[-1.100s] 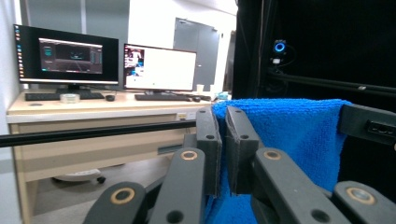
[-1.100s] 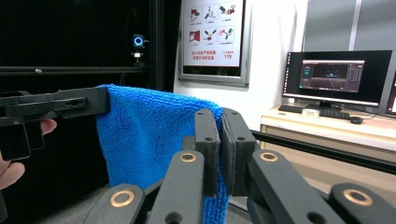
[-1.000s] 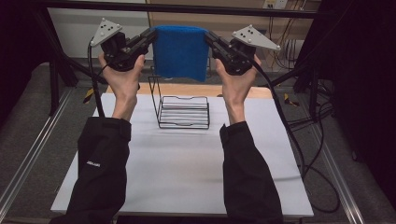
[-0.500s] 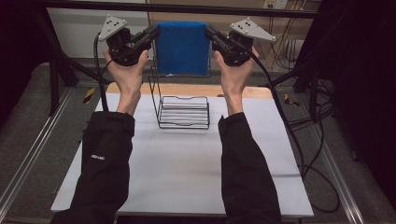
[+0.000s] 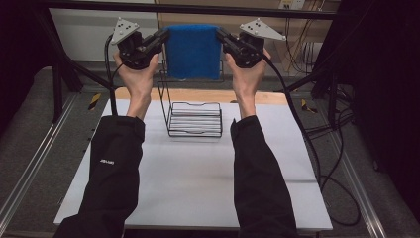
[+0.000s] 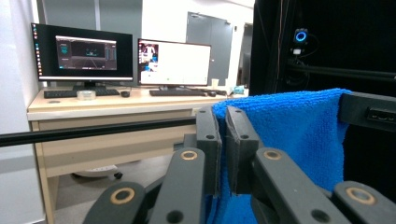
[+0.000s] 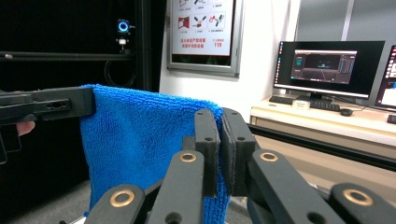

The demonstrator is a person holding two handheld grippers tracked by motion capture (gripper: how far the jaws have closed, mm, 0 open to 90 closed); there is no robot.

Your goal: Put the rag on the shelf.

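Two top corners of blue cloth (image 5: 192,51) pinched, one by left claw (image 5: 163,35), one by right claw (image 5: 221,35), above wire rack (image 5: 194,119) on tabletop (image 5: 198,168). Cloth best kept taut, level, lowered evenly.

A white table (image 5: 198,188) carries a black wire rack (image 5: 194,118), which stands on its far half, about midway between left and right. A bare wooden strip (image 5: 198,95) runs along the far edge, just behind the rack.
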